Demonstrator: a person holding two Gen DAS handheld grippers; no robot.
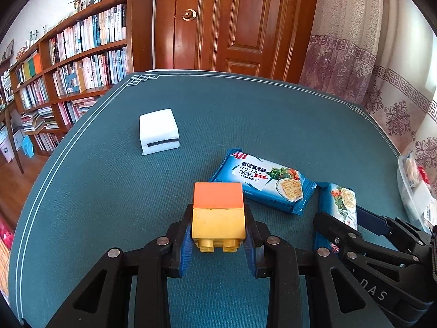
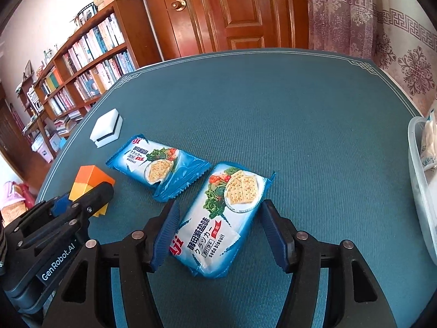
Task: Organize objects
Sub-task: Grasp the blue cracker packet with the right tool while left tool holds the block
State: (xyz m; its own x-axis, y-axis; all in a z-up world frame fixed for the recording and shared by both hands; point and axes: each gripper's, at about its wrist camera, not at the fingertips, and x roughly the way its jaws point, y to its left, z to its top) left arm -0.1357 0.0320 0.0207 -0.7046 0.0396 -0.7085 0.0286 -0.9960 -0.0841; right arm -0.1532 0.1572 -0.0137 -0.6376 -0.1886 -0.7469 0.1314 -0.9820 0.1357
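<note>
My left gripper [image 1: 218, 242] is shut on a stacked toy block, orange over yellow [image 1: 218, 213], which lies on its side on the teal table. The block also shows in the right wrist view [image 2: 91, 181]. My right gripper [image 2: 218, 232] is open, its fingers on either side of a blue soda biscuit packet [image 2: 218, 218] that lies flat on the table; a gap shows on both sides. That packet shows in the left wrist view [image 1: 337, 210]. A second biscuit packet [image 1: 262, 183] [image 2: 157, 164] lies between the two grippers. A white sponge block [image 1: 159, 130] [image 2: 106, 130] sits further back left.
A clear plastic bin [image 2: 420, 186] with wrapped items stands at the table's right edge; it also shows in the left wrist view [image 1: 409, 191]. The teal table mat [image 1: 245, 114] stretches back toward a wooden door. A bookshelf [image 1: 68, 63] stands beyond the left edge.
</note>
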